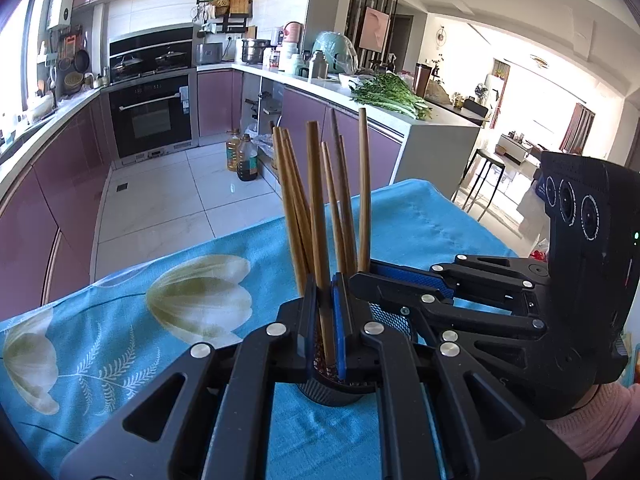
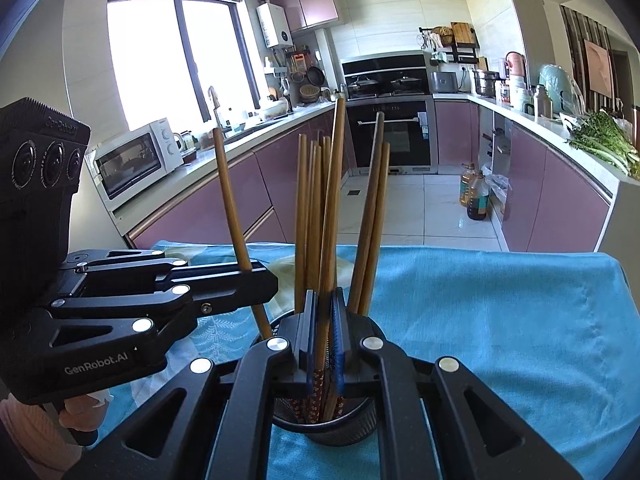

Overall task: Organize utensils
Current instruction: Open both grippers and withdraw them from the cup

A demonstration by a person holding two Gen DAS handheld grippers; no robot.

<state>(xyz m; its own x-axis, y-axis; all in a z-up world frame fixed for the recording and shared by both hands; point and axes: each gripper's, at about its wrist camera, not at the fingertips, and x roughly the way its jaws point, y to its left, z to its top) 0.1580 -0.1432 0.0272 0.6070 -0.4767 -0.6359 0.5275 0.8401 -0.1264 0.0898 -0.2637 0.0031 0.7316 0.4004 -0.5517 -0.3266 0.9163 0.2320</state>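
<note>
Nearest to us, the left gripper has its blue-padded jaws drawn narrow onto a single chopstick, which rises upright between the pads with its lower end down in the mesh holder. The right gripper does likewise: jaws nearly together, clamped on one chopstick whose patterned lower end sits inside the holder.

In the right wrist view, the left gripper comes in from the left side, and the stick it pinches leans away from the main bundle. In the left wrist view, the right gripper reaches in from the right, its tips just beside the holder's rim.

The remaining chopsticks stand in a loose fan in the holder – some upright, some tilted outward (we cannot count them surely). The holder stands on a blue floral cloth covering the table.

Room to move: the cloth is bare to the left in the left wrist view and to the right in the other. Its far edge lies beyond the holder – past it, tiled floor, then pink cabinets and an oven well apart.
</note>
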